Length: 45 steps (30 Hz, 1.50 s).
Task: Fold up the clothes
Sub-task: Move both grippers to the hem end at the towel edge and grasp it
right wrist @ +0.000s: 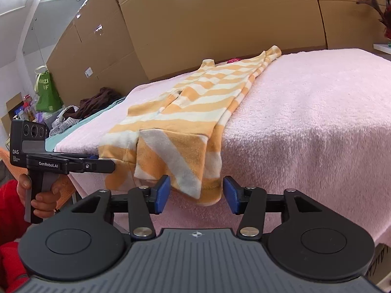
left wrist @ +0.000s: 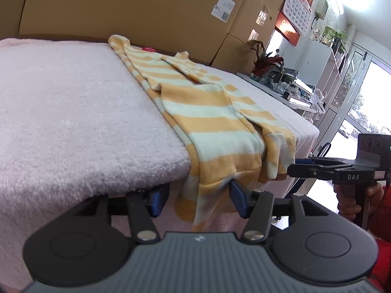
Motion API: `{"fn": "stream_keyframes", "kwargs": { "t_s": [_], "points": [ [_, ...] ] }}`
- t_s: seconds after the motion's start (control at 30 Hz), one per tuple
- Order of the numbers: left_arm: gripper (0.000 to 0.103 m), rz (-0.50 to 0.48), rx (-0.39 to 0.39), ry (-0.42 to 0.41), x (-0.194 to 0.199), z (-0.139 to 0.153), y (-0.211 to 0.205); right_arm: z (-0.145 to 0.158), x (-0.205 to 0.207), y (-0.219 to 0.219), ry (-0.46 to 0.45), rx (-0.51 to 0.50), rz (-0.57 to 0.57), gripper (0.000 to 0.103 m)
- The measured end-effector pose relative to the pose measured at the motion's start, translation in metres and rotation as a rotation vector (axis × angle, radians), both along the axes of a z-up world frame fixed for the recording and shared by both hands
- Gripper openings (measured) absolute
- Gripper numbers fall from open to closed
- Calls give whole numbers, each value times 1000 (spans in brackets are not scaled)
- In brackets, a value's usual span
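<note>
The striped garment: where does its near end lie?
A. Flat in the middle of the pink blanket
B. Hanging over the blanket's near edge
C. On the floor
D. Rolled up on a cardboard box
B: the striped garment droops over the pink blanket's near edge.

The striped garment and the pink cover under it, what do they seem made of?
The striped garment looks like soft knit cotton or a similar jersey: matte, limp, with stitched hems, draping over the edge. The pink cover looks like fleece or terry: a fuzzy, nubby pile with no sheen. The exact fibre cannot be told.
</note>
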<state>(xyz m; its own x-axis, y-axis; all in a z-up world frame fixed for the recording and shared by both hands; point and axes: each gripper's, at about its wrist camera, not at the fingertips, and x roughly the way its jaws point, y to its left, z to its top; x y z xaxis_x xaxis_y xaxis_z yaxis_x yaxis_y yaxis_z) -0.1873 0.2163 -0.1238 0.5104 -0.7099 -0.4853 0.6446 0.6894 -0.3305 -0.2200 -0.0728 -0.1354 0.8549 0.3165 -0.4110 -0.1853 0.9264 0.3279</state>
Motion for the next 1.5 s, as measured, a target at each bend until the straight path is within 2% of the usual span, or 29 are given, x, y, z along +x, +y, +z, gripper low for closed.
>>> {"fn": "stream_keyframes", "kwargs": {
  "t_s": [0.13, 0.27, 0.4, 0.5, 0.57, 0.63, 0.67, 0.7, 0.8, 1.0, 1.07, 1.13, 1.17, 1.23, 1.27, 1.4, 1.47, 1.5],
  "points": [
    [58, -33, 41, -11, 1, 1, -4, -1, 2, -10, 2, 28, 29, 58],
    [59, -39, 36, 22, 8, -1, -10, 0, 11, -17, -26, 103, 94, 58],
    [59, -36, 31, 31, 7, -2, -12, -1, 24, -21, -22, 154, 110, 57],
    [54, -45, 36, 28, 4, 0, -14, -3, 27, -23, -12, 186, 135, 53],
    [36, -49, 41, 25, 4, 1, -15, -3, 27, -24, -8, 189, 151, 39],
    [29, -54, 46, 24, 3, 3, -16, -1, 27, -25, -5, 192, 157, 27],
    [21, -65, 42, 28, 3, 4, -16, -1, 27, -27, -1, 195, 161, 23],
    [19, -83, 38, 28, 1, 7, -16, 0, 26, -29, 5, 200, 169, 17],
    [17, -124, 45, -2, -9, 16, -18, 3, 17, -34, 12, 219, 193, 12],
    [17, -160, -33, 26, -9, 28, -13, 5, 19, -42, 39, 245, 232, 11],
    [20, -157, -39, 58, -3, 25, -15, 2, 25, -42, 56, 263, 252, 16],
    [31, -152, -29, 67, 0, 20, -17, 0, 29, -44, 68, 294, 258, 28],
    [37, -148, -23, 68, 1, 18, -18, 0, 30, -45, 68, 304, 259, 31],
    [38, -143, -24, 83, 5, 14, -17, -1, 29, -47, 55, 316, 262, 42],
    [38, -144, -16, 83, 7, 12, -17, -2, 29, -47, 50, 313, 266, 43],
    [39, -149, 21, 77, 11, 6, -22, -10, 34, -47, 50, 322, 287, 43],
    [36, -150, 36, 65, 11, 4, -27, -12, 38, -45, 55, 315, 278, 39],
    [35, -148, 40, 59, 10, 4, -28, -11, 38, -43, 50, 298, 277, 33]
  ]
}}
